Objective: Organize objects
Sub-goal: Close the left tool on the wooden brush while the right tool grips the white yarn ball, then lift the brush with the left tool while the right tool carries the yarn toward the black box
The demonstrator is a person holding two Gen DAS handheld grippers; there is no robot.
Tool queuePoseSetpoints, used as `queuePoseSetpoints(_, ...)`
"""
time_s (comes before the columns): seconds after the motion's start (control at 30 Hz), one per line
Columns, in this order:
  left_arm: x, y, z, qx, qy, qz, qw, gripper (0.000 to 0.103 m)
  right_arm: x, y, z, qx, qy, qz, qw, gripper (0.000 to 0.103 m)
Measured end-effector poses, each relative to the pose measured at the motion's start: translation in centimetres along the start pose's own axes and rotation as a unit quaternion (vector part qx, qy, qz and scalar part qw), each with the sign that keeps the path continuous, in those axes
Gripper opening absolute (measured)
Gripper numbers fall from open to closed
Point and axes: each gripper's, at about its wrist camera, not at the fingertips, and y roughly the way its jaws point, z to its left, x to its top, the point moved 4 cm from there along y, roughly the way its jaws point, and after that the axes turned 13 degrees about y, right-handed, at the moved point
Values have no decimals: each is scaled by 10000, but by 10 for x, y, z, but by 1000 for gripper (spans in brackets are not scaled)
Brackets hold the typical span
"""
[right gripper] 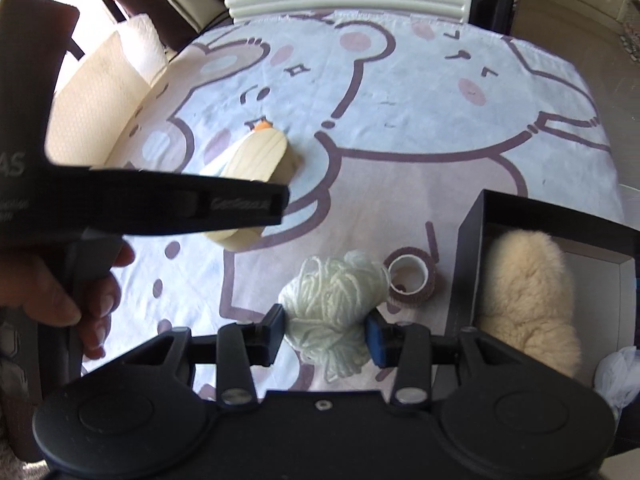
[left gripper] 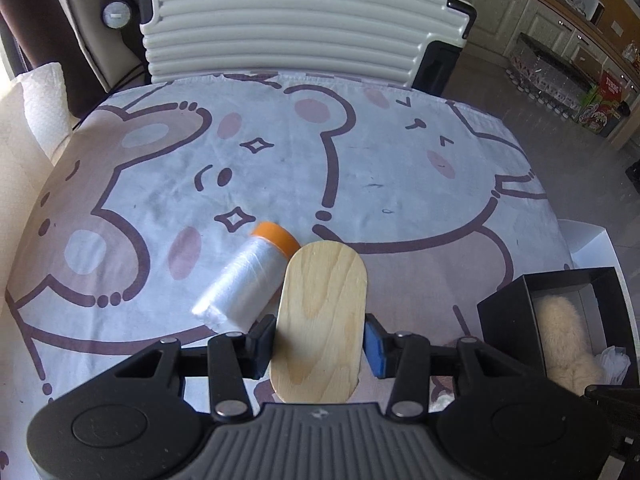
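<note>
Left gripper [left gripper: 320, 346] pinches the wooden board [left gripper: 322, 320]; right gripper [right gripper: 326, 334] pinches yarn [right gripper: 334, 300]. Only the plush [right gripper: 528, 300] is boxed; tape [right gripper: 412, 280] and roll [left gripper: 244, 284] remain.

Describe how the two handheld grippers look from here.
Both are black plastic, with linkage arms pinned by silver rivets. The left gripper and the right gripper each carry one black pad and one blue pad. The left's body is ribbed grey; the right's is plain black. No cables or sleeves show.

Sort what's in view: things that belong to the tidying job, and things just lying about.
Job: wooden board in left claw; yarn ball in right claw; orange-capped plastic roll; tape roll; black box holding fluffy toy.

Lying about: suitcase; paper towels.
</note>
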Motion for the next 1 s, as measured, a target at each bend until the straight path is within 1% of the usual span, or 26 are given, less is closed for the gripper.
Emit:
queuePoseSetpoints(0.27, -5, -41, 9, 131, -44, -270, 9995, 47, 5, -29, -3, -134, 310, -527, 9980, 43)
queuePoseSetpoints(0.4, -10, -59, 15, 248, -74, -378, 9989, 47, 6, -47, -5, -151, 473, -811, 9955, 43)
queuePoseSetpoints(0.6, -17, -80, 25, 402, -151, -515, 9977, 47, 9, -70, -3, -132, 538, -1274, 9903, 43)
queuePoseSetpoints(0.77, -21, -96, 28, 510, -146, -628, 9966, 46, 11, -78, -1, -159, 520, -1486, 9874, 43)
queuePoseSetpoints(0.9, -24, -105, 32, 596, -169, -690, 9957, 45, 11, -81, 0, -344, 459, -1640, 9848, 43)
queuePoseSetpoints(1.0, -26, -106, 34, 630, -180, -676, 9956, 45, 12, -84, -3, -301, 519, -1699, 9836, 43)
